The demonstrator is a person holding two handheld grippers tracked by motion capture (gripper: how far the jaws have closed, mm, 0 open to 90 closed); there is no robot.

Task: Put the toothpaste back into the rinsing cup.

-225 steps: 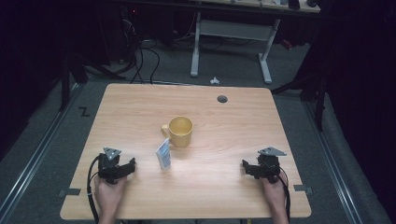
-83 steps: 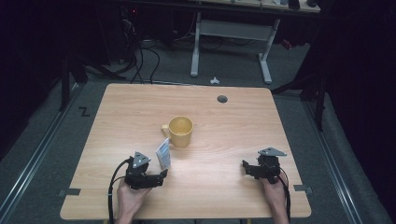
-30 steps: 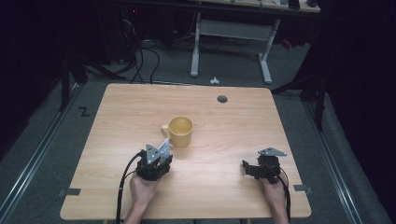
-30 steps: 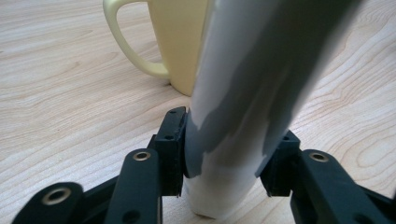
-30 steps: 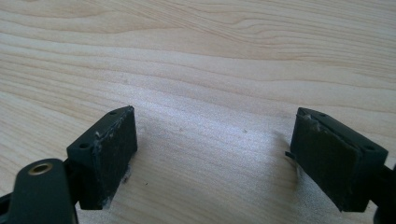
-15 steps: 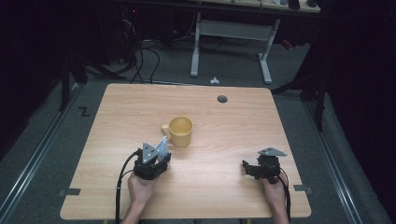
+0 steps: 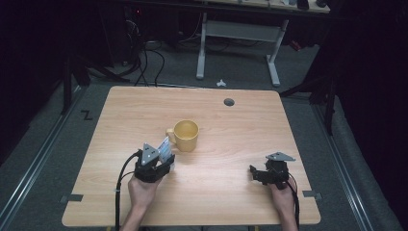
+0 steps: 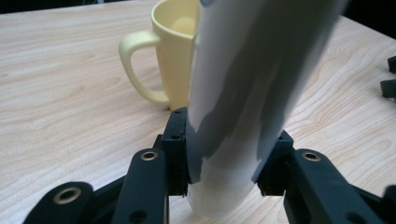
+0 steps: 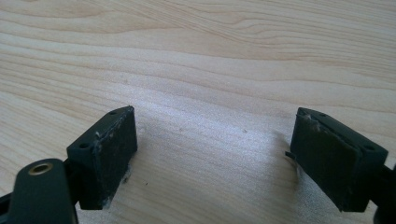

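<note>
A yellow mug (image 7: 185,135) stands near the table's middle, its handle to the left; it also fills the top of the left gripper view as the mug (image 8: 161,56). Just in front of it and to its left, my left gripper (image 7: 162,155) is shut on a small white and blue packet (image 7: 165,148). In the left gripper view the packet (image 8: 238,102) stands upright and tilted between the jaws, blurred and close to the lens. My right gripper (image 7: 255,173) rests low at the front right, open, with bare wood between its pads (image 9: 109,147).
The wooden table (image 7: 120,120) has a round grommet hole (image 7: 229,102) near its far edge. A white desk frame (image 7: 238,33) and cables stand on the floor beyond. A small white object (image 7: 221,83) lies on the floor behind the table.
My left gripper moved from the front left corner to the packet and closed on it; over the last second it has tilted slightly with the packet. The right gripper has stayed still.
</note>
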